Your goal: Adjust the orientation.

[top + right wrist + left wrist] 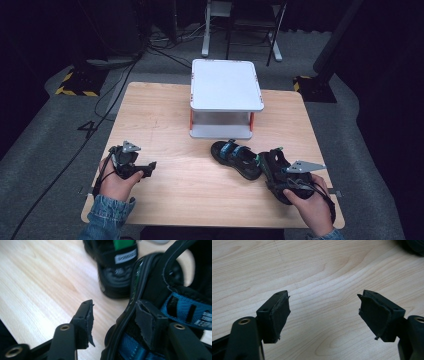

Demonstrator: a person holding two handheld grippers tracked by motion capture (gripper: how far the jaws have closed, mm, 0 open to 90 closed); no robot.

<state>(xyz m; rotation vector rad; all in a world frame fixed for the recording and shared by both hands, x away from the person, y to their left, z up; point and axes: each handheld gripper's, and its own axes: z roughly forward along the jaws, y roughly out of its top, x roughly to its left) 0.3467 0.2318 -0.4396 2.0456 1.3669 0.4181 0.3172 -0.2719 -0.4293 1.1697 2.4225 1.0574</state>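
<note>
We count two black sandals, one (235, 158) lying mid-table before one white two-tier stand (226, 85), the other (274, 167) straddled unpinched by the spread right gripper (113, 322), while the left gripper (323, 312), spread, overlooks bare wooden table (165, 125).

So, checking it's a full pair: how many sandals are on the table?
2. One sandal lies just in front of the white shelf; the other sandal is beside it, at the right gripper.
</note>
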